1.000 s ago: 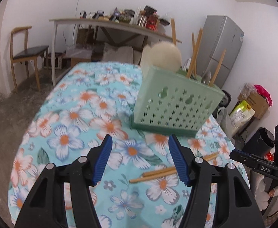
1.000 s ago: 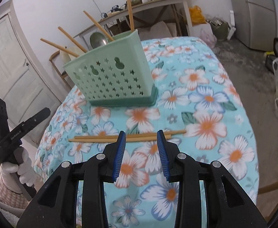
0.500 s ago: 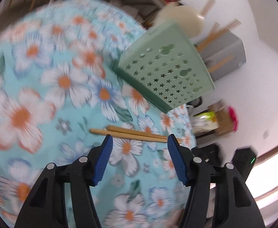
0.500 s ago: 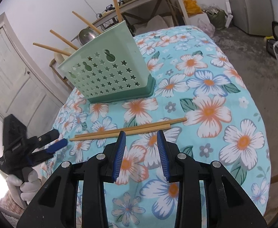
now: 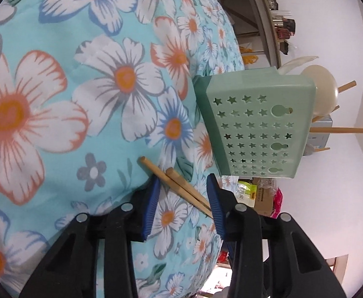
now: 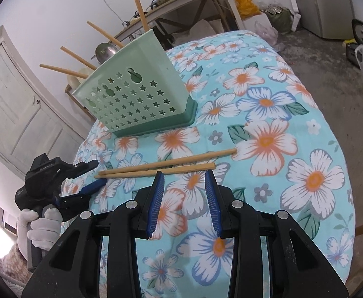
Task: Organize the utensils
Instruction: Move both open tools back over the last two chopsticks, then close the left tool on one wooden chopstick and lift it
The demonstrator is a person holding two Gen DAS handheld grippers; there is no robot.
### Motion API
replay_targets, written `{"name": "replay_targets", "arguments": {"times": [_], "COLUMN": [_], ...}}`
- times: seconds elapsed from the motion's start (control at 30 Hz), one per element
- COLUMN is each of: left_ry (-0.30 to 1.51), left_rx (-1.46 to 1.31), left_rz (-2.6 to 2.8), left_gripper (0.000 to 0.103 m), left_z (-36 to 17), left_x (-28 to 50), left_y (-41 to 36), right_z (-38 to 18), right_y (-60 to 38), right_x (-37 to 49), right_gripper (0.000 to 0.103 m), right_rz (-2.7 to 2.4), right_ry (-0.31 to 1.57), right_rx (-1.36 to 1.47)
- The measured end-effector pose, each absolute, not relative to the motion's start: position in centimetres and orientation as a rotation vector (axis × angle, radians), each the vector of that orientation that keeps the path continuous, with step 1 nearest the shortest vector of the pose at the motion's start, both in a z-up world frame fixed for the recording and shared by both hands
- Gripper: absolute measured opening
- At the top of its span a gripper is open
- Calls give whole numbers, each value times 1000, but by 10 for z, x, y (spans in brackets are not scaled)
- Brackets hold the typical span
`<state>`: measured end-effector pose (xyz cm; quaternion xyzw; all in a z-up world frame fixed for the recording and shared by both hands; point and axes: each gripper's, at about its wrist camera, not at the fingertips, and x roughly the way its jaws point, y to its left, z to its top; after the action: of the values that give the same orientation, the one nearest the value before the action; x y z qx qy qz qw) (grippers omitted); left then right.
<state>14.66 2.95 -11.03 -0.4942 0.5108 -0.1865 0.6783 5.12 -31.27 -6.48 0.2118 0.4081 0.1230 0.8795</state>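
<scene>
Chopsticks (image 5: 179,183) lay between the left gripper's (image 5: 182,204) open jaws; squeezing both sticks together seemed best; the right gripper (image 6: 184,200) waited open.

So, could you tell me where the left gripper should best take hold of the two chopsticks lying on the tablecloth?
Probably near their left ends, where the left gripper already straddles the chopsticks, coming down from above. They lie flat and nearly touching, so one pinch across both thin shafts should catch the pair.
</scene>
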Motion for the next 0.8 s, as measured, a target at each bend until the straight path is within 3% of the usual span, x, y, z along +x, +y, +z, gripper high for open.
{"name": "replay_targets", "arguments": {"times": [0.4,0.47,0.6,0.8], "left_ry": [1181,1187,1193,1186], "left_rx": [-1134,-1132,-1162,-1153], "left_rz": [-300,-271,-255,-263], "left_gripper": [35,24,13,12], "left_z": [-107,-109,-116,-117], "left_x": [158,159,156,149], "left_y": [19,18,26,31], "right_z": [-69,-69,-67,-66], "right_y": [-312,-312,-315,-316], "right_x": [50,49,47,45], "right_gripper": [33,33,33,33], "right_rz": [258,257,251,244], "right_ry": [858,857,851,851], "right_rx": [456,457,459,462]}}
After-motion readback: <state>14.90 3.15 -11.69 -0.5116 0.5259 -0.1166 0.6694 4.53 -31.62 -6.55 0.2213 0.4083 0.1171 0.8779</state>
